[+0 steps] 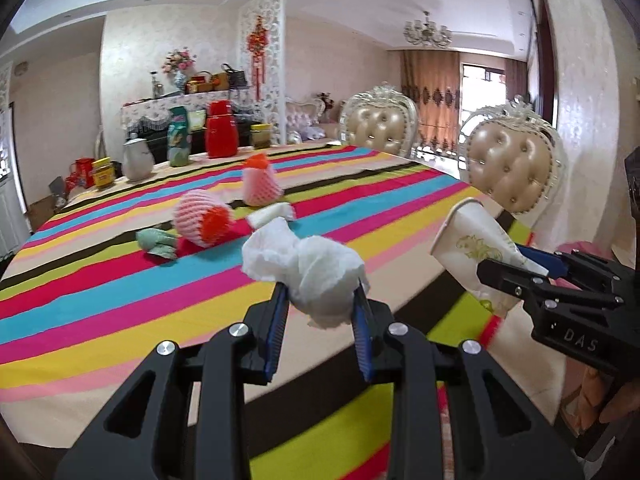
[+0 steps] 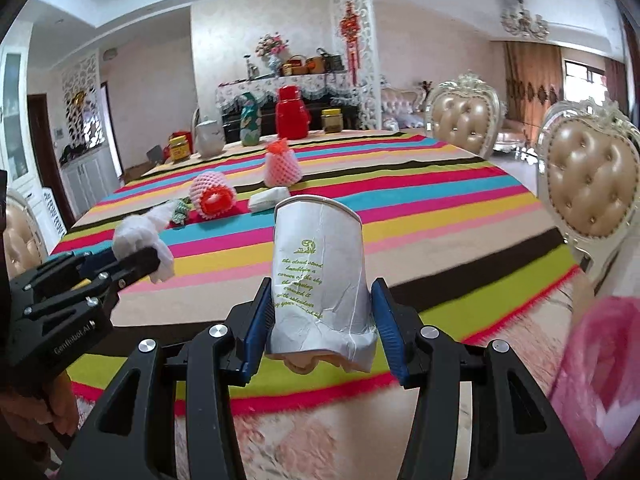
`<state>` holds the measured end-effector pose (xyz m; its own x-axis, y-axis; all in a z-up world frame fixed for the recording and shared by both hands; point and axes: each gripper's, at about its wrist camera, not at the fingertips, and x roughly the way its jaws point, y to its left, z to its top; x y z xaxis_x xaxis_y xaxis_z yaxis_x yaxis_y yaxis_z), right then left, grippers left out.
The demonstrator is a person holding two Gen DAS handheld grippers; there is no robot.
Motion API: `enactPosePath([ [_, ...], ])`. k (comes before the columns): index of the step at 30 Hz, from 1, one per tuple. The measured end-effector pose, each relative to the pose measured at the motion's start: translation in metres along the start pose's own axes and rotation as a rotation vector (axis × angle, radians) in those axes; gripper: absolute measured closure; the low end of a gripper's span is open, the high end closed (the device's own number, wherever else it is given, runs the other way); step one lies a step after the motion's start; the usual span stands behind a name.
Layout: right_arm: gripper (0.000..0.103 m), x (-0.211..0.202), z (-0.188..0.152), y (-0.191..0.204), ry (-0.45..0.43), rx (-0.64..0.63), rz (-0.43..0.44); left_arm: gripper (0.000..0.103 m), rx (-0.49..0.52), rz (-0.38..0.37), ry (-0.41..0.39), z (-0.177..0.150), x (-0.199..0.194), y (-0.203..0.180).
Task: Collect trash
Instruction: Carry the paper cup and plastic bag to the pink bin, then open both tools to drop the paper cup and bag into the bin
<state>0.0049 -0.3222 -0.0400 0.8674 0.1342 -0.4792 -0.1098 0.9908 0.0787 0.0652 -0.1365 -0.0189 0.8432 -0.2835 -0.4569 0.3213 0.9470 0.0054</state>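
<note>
Left gripper is closed on a wad of white tissue, pinched at its lower end with most of the bulk loose above the pads. Right gripper is clamped on a crumpled paper cup, rim pointing away, its base already crushed between the blue pads. Both loads ride in the air over the near edge of the striped tablecloth.

Still on the cloth, well apart from both tools: two pink foam fruit nets, a green wrapper, a small white scrap.

A pink bag-like thing shows at lower right of the right view — likely the bin, though too blurred to be sure.

Risks, as judged:
- Tissue is soft and held by a thin fold; a quick swing could tear it free or let it slide out
- Cup wall is collapsed — it may squirt out sideways if the squeeze eases
- Both tools are full, so remaining litter cannot be taken until these are dropped
- A blind release near the bag mouth could miss onto the floor
</note>
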Motion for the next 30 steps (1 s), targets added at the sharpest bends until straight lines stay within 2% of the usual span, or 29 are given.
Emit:
enactPosePath([
  [8,0.054,-0.042,-0.019,-0.039,-0.033,0.065,-0.058,0.074,0.09,-0.115,0.032,-0.006,0.008,-0.055],
  [17,0.054,-0.093,-0.044,-0.106,-0.046,0.127,-0.227,0.074,0.19,-0.311,0.029,0.002,0.011,-0.137],
  [23,0.054,-0.124,-0.065,-0.163,-0.055,0.216,-0.36,0.074,0.239,-0.451,0.035,0.011,0.021,-0.199],
  [26,0.054,-0.137,-0.072,-0.196,-0.064,0.269,-0.423,0.074,0.251,-0.544,0.036,0.016,0.03,-0.232],
  [30,0.054,-0.148,-0.077,-0.23,-0.066,0.319,-0.469,0.074,0.279,-0.614,0.044,0.018,0.045,-0.272],
])
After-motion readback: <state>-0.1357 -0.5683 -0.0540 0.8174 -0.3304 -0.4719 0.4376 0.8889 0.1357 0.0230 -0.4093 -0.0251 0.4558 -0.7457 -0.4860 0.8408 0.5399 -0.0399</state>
